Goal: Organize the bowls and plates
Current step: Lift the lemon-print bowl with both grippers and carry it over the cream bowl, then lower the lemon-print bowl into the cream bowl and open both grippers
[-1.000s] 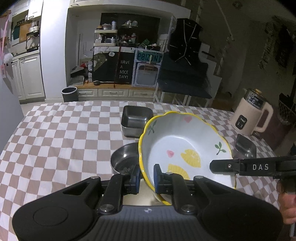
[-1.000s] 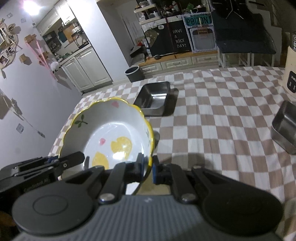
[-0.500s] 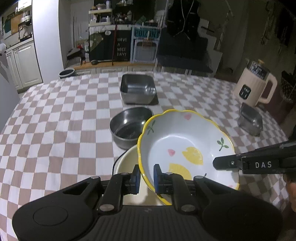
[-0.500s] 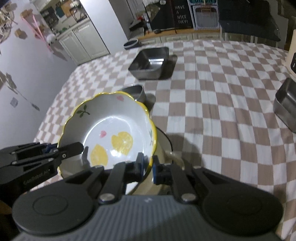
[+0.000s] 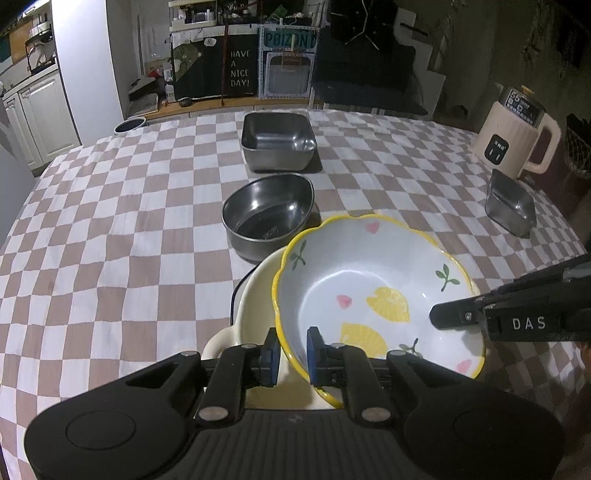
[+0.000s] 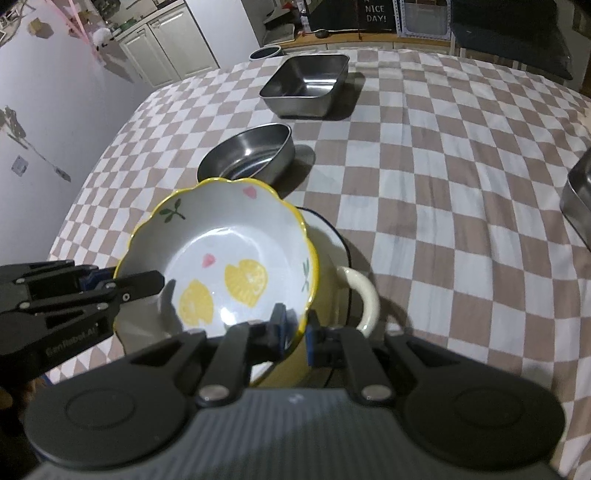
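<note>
Both tools grip the lemon bowl's (image 5: 373, 291) rim from opposite sides: left tool (image 5: 290, 356), right tool (image 6: 294, 332). Bowl hangs tilted over the cream pot (image 6: 343, 291), just this side of the steel bowl (image 5: 267, 216). Advice: level the bowl, centre it on the pot, lower evenly, release both together.

A checkered tablecloth (image 5: 110, 221) covered the table. Beyond it stood white cabinets (image 5: 33, 110), a dark sign (image 5: 239, 74) reading "HAVE A NICE DAY!", and cluttered shelves (image 5: 207, 14), perhaps holding kitchenware. The room was dim.
</note>
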Available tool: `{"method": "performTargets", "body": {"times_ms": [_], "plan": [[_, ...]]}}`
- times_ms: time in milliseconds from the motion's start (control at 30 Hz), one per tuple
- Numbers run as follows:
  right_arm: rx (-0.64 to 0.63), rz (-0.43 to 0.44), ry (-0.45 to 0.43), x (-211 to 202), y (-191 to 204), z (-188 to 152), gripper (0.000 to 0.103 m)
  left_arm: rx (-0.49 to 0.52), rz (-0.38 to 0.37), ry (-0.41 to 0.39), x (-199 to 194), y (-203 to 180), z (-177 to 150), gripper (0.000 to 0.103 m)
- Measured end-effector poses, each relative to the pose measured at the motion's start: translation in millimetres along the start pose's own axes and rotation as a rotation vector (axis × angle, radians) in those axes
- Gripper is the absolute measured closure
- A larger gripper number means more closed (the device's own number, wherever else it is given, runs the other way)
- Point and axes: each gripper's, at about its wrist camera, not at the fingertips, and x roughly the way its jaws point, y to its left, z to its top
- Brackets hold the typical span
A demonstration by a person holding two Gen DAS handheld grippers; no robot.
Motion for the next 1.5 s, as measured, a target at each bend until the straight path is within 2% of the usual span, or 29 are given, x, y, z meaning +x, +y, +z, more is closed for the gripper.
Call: {"method": "performTargets", "body": {"times_ms": [1000, 1500], "plan": [[-0.009, -0.042, 0.034, 12.9, 1.0, 4.0, 0.091, 0.050, 0.004, 0.069, 14.8, 1.4, -10.3, 0.083], [0.027, -0.043, 0.042, 18.6, -0.9, 7.2, 0.092, 0.019, -0.018, 0.077, 11.2, 2.9, -10.1, 0.082]]}}
